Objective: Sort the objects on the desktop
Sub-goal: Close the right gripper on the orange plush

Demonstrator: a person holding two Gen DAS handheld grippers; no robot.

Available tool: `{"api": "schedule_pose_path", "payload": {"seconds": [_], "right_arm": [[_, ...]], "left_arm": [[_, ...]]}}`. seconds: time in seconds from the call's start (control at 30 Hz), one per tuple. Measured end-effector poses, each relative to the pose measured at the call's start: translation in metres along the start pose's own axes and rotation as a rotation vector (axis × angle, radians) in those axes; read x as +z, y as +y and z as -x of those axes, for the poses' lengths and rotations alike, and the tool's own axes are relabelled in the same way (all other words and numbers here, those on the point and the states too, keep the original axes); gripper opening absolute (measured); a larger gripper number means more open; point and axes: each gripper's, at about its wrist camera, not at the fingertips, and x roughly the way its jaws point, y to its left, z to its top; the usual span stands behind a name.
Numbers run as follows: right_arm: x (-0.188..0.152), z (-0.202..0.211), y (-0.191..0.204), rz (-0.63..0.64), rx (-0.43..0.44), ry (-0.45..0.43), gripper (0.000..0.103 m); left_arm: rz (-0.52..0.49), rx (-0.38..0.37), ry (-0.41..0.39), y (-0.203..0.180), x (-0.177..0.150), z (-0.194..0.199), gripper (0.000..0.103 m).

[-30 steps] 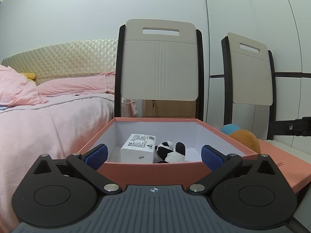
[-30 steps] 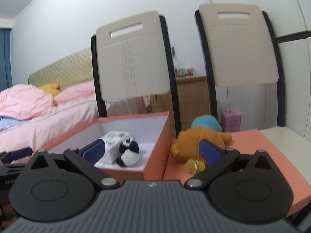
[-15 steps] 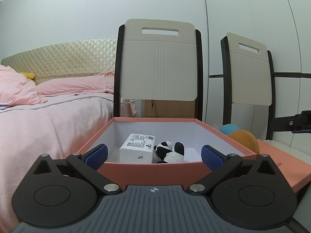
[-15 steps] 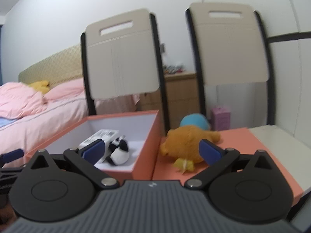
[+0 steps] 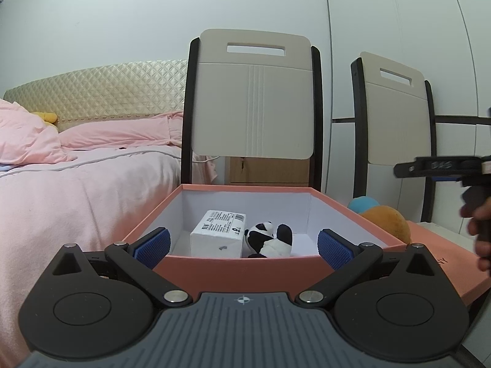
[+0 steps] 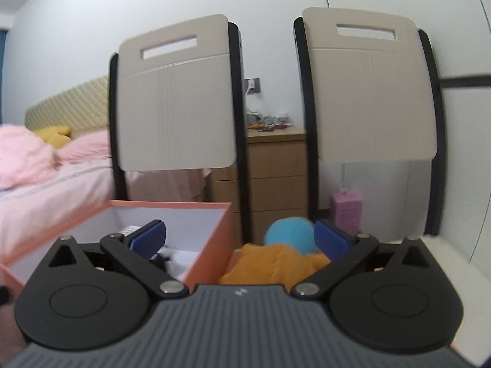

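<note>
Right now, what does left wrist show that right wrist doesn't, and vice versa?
Left wrist only: the panda toy and the white labelled carton fully visible on the box floor, and the right gripper seen from the side with a hand on its grip.

Right wrist only: the wall socket, clutter on the wooden drawer unit, and a pink box on the floor.

Both: the open salmon box, the orange plush, the blue plush, two chair backs, the pink bed. Both grippers open.

Table [image 6: 454,254]; orange box [image 5: 239,263]; lid [image 5: 442,263]
</note>
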Motion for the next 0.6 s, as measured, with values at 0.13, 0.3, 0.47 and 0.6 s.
{"api": "schedule_pose_path", "payload": {"seconds": [0.13, 0.3, 0.47, 0.6], "right_arm": [[-0.013, -0.024, -0.019, -0.062, -0.027, 0.039, 0.103], [-0.023, -0.049, -0.040, -0.152, -0.045, 0.120, 0.098], [-0.033, -0.076, -0.042, -0.157, -0.042, 0.173, 0.098], [-0.040, -0.094, -0.035, -0.159, -0.027, 0.203, 0.098]], "left_arm": [[-0.002, -0.001, 0.008, -0.001, 0.000, -0.001, 0.103], [-0.010, -0.014, 0.017, -0.002, -0.002, -0.004, 0.103], [-0.005, -0.003, 0.050, 0.001, -0.005, -0.012, 0.103], [0.008, -0.002, 0.048, 0.004, -0.005, -0.012, 0.103]]}}
